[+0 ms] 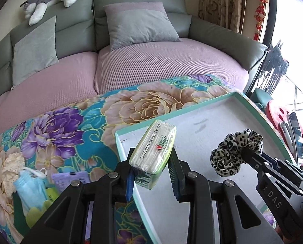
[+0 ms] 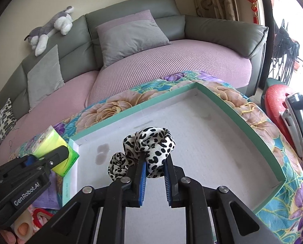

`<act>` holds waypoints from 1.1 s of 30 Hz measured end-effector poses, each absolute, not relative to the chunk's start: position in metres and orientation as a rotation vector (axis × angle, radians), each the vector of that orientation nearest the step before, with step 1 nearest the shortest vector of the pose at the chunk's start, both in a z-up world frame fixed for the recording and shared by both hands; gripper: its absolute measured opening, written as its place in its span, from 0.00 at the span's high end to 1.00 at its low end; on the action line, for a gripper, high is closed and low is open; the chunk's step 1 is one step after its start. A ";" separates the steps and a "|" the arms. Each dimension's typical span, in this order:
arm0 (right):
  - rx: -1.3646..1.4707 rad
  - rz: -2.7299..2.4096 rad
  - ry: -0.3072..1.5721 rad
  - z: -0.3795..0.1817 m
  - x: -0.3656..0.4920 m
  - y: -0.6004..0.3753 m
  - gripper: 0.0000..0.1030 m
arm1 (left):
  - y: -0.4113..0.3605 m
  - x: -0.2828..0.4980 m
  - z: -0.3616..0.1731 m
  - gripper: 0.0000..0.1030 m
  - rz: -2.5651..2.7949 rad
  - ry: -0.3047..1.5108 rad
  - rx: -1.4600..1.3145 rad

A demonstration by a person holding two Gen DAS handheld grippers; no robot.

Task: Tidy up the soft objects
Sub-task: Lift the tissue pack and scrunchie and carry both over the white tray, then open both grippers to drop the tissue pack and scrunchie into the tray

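- I'm gripping the tissue pack point(image 1: 154, 152) in my left gripper point(image 1: 151, 174), jaws drawn in partway and pinching it across its narrow width, near its lower end.
- The pack's long axis is running straight out along the fingers, away from me, its printed date code facing up.
- My right gripper point(image 2: 154, 170) is pinching the leopard-print scrunchie point(image 2: 145, 152), jaws nearly together, the fabric bunching up above and to the left of the fingertips.
- Both loads are hanging over the shallow box point(image 2: 243, 109) with the mint-green rim, and I'm judging neither one is touching its white floor yet.
- The tissue pack is sitting over the box's left rim; the scrunchie is further in, over the middle, so the right hand is the nearer one to open floor.
- For the left hand, the free space is lying ahead and to the right, so I'm thinking the pack needs to go that way before I lower it.
- Further out, the box is resting on the floral blanket point(image 1: 70, 126).
- Left of the box, a blue face mask point(image 1: 29, 187) and a purple packet point(image 1: 70, 180) are waiting on the blanket, apparently still to be sorted.
- Beyond that, the sofa point(image 1: 222, 38) with its grey cushions.
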State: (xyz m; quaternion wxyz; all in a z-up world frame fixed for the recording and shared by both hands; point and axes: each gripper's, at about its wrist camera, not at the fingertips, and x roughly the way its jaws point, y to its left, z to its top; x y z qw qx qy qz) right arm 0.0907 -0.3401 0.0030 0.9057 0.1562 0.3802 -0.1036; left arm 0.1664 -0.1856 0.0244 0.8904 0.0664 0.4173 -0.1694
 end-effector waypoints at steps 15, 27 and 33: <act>0.304 -0.226 0.806 -0.001 0.096 -0.343 0.83 | -0.195 0.179 0.013 0.49 -0.335 0.890 0.116; 0.267 -0.231 0.827 0.001 0.094 -0.337 0.52 | -0.158 0.163 0.038 0.25 -0.221 0.832 0.081; 0.235 -0.232 0.847 0.002 0.088 -0.331 0.38 | -0.136 0.152 0.039 0.07 -0.142 0.824 0.068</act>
